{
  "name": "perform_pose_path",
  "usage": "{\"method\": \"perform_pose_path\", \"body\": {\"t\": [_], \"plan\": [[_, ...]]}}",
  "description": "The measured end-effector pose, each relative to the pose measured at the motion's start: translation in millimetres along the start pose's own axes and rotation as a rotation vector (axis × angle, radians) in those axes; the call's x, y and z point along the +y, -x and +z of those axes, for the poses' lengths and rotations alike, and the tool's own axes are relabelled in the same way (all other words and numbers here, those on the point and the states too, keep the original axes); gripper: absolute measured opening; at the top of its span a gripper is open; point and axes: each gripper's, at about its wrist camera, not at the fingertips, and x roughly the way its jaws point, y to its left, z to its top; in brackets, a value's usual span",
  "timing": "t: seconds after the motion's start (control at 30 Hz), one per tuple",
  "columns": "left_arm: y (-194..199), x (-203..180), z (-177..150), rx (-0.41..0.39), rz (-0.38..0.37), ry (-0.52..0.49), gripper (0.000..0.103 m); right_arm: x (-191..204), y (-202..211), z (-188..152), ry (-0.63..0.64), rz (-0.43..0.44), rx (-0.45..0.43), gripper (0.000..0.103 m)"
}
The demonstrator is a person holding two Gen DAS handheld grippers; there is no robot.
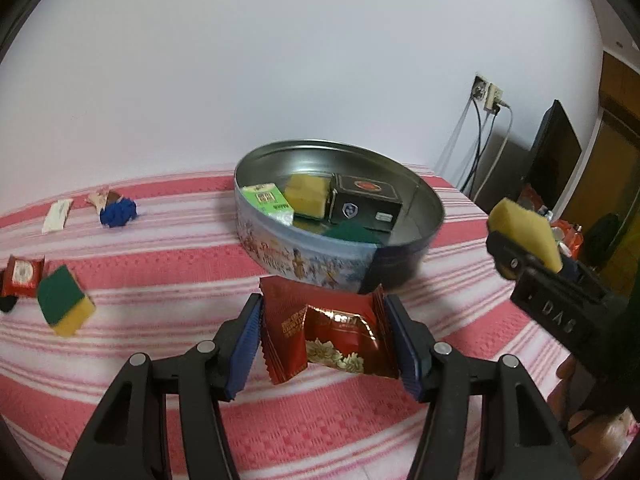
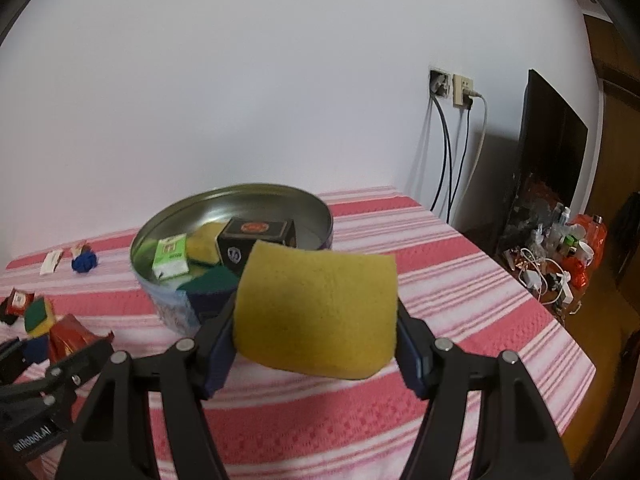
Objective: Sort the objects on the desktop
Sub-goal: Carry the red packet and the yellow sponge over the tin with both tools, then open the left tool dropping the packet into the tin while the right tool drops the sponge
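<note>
- Pink-and-white striped cloth (image 1: 160, 272) covers the table under a plain white wall; wall sockets with cables hang at upper right of both views
- left gripper (image 1: 322, 334), bottom centre of its own view, is clamped on a red snack packet (image 1: 328, 332); the pads press its crimped side edges and it hangs clear of the cloth
- right gripper (image 2: 316, 344) squeezes a yellow sponge (image 2: 316, 312) that fills the middle of its view; the same sponge shows at the right edge of the left view
- round tin (image 1: 304, 256) sits just beyond the packet, centre frame; inside lie a green carton (image 1: 266, 200), another yellow sponge (image 1: 306, 196), a black box (image 1: 366, 200) and a dark green pad (image 1: 348, 234)
- judged step: both hands carry their loads toward the tin; neither is over the rim yet
- next move calls for bringing each load above the open tin, then releasing over a free patch of its floor, one hand at a time so the grippers do not collide
- left on the cloth at left of frame: a green-and-yellow sponge (image 1: 66, 306), a second red packet (image 1: 22, 276), a blue ball of yarn (image 1: 118, 212), a white sachet (image 1: 58, 216)
- writing: the right gripper's body carries raised letters, seemingly "DAS"; the packet's gold lettering and the carton's label are too blurred to read
</note>
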Motion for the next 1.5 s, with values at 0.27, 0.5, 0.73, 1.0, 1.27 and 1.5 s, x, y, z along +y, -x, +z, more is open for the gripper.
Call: {"method": "perform_pose_path", "body": {"t": [0.27, 0.5, 0.73, 1.0, 1.27, 1.5], "plan": [[-24, 1, 42, -0.027, 0.051, 0.000, 0.062, 15, -48, 38, 0.031, -0.010, -0.007, 0.069], [-71, 0, 80, -0.011, 0.105, 0.016, 0.062, 17, -112, 67, -0.021, -0.025, 0.043, 0.069], [-131, 2, 95, 0.081, 0.205, -0.010, 0.073, 22, -158, 54, -0.008, 0.026, 0.057, 0.079], [-123, 8, 87, 0.045, 0.242, 0.054, 0.080, 1, -120, 53, -0.149, 0.024, -0.127, 0.103], [-97, -3, 84, -0.033, 0.296, 0.005, 0.085, -8, -107, 47, -0.242, 0.045, -0.230, 0.103], [-75, 7, 64, -0.109, 0.367, -0.054, 0.085, -2, -87, 40, -0.246, 0.102, -0.342, 0.103]]}}
